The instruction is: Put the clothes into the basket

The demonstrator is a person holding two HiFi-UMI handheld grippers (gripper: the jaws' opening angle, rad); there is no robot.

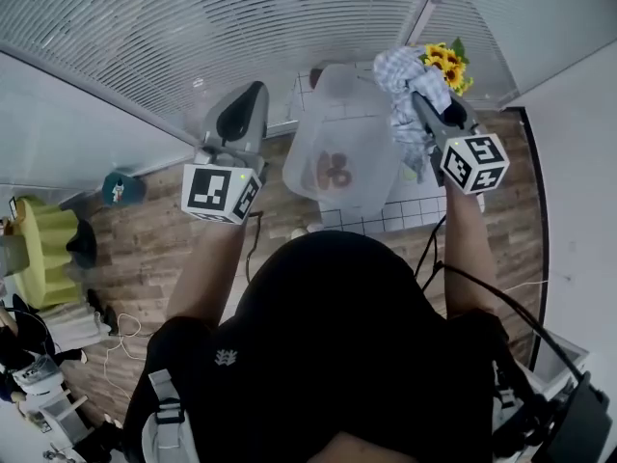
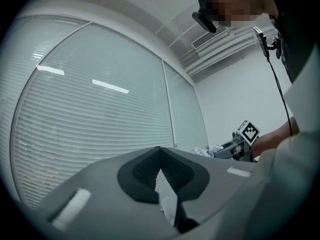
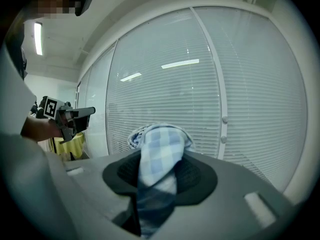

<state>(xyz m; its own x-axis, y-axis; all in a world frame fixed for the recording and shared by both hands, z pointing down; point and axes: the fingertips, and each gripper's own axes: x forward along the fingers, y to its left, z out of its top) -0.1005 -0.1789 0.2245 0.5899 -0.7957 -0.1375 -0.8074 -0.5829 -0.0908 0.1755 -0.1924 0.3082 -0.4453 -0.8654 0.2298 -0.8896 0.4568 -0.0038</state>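
A blue-and-white checked cloth [image 1: 400, 70] hangs from my right gripper [image 1: 416, 96], which is shut on it and held up near the blinds, over the far right corner of the basket. In the right gripper view the cloth [image 3: 160, 144] bunches up between the dark pads [image 3: 197, 176] and drapes down over them. The clear plastic basket [image 1: 299, 148] stands on the floor below, with a brown item [image 1: 335, 172] inside. My left gripper [image 1: 256, 87] is raised to the basket's left; its pads [image 2: 145, 171] meet at the tip with nothing between them.
White window blinds [image 1: 241, 27] fill the far side. Yellow sunflowers [image 1: 445, 61] stand just right of the held cloth. The basket sits on a white tiled mat [image 1: 424, 201] over a wooden floor. A teal object [image 1: 120, 189], a yellow seat [image 1: 43, 249] and cables lie left.
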